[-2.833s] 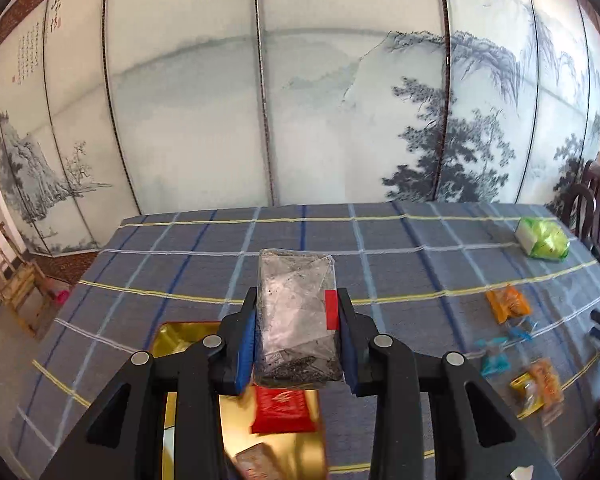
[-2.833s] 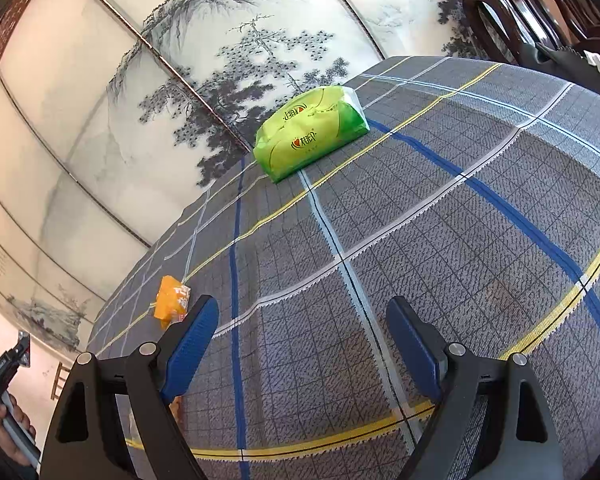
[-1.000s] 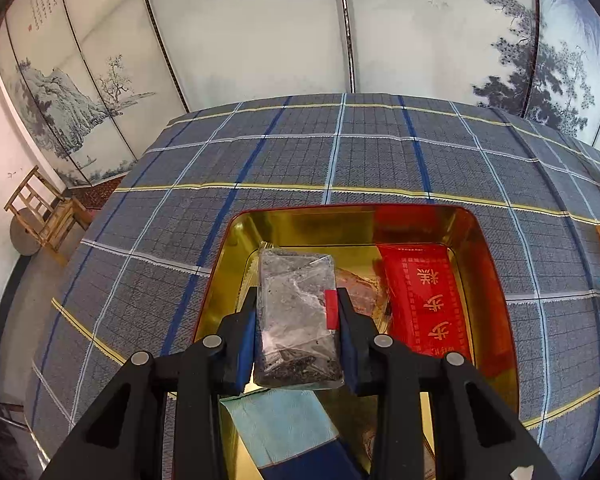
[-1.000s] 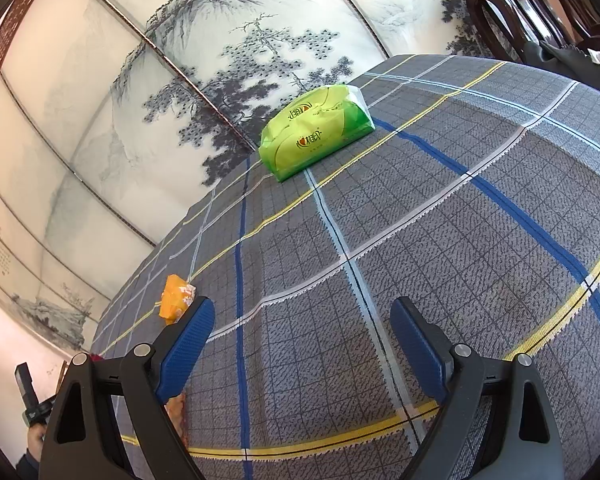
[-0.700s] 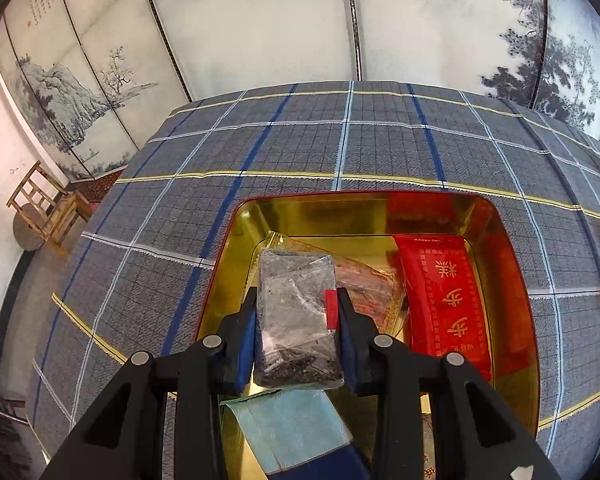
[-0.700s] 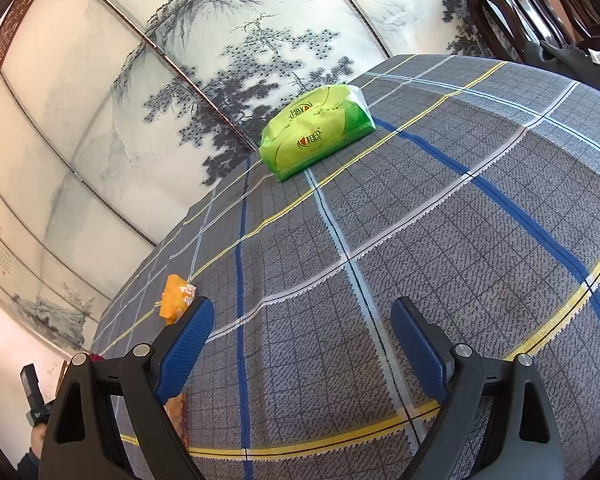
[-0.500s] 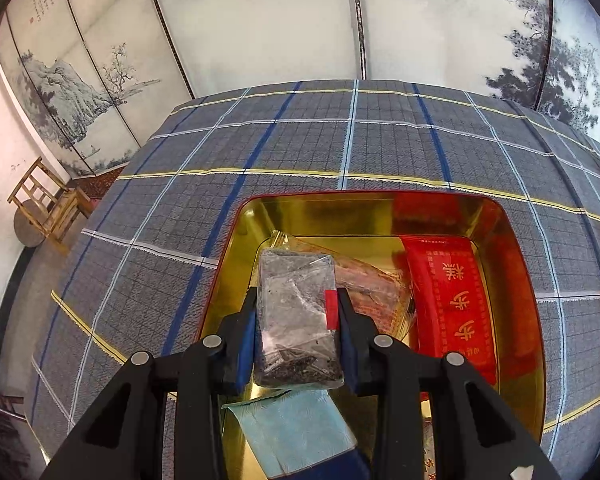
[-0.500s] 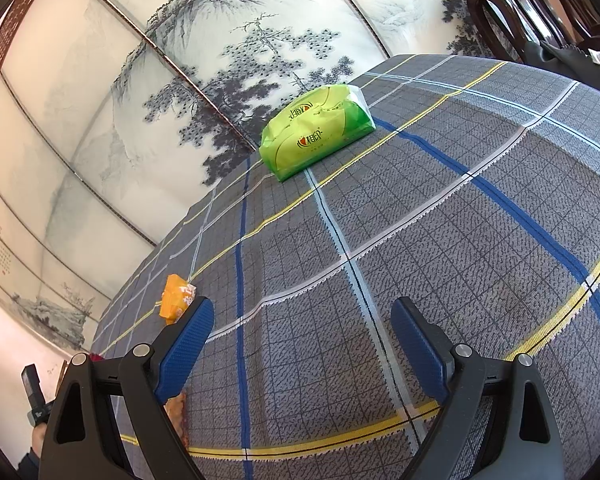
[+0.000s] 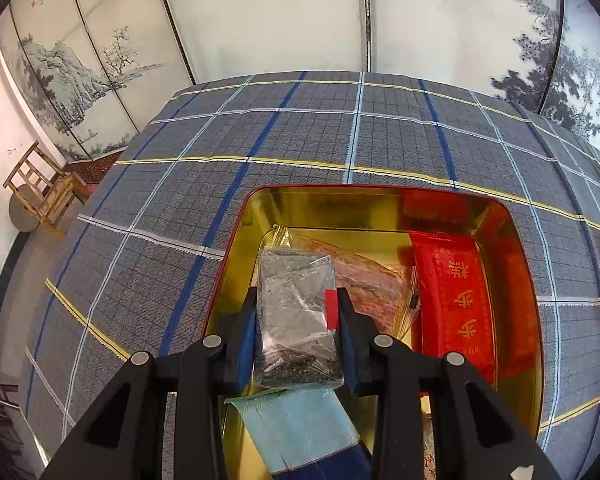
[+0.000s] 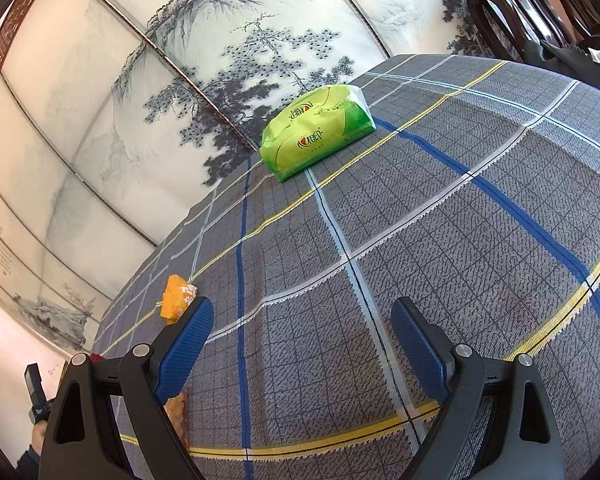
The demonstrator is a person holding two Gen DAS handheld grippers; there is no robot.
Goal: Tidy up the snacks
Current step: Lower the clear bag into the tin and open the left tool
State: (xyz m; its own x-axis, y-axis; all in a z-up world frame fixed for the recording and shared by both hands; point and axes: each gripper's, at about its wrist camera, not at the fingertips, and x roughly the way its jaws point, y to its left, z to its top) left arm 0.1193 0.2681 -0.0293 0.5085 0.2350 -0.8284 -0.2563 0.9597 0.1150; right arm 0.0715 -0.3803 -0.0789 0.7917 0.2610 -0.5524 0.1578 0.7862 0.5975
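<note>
A table under a plaid tablecloth (image 9: 340, 136) is shown. A gold tray (image 9: 512, 240) is set near the table's near edge and is seen to hold a red packet (image 9: 460, 304), an orange-tinted clear packet (image 9: 376, 284) and a pale blue packet (image 9: 300, 428). A green tissue pack (image 10: 316, 132) is placed toward the far edge; an orange snack (image 10: 176, 298) is left loose on the cloth. A clear packet of dark bits (image 9: 298, 320) is clamped in the left gripper (image 9: 298, 332) above the tray's left half. The right gripper (image 10: 300, 352) is held wide apart and empty over bare cloth. If released from this height, the packet could slide off the stacked wrappers or catch on the rim.
</note>
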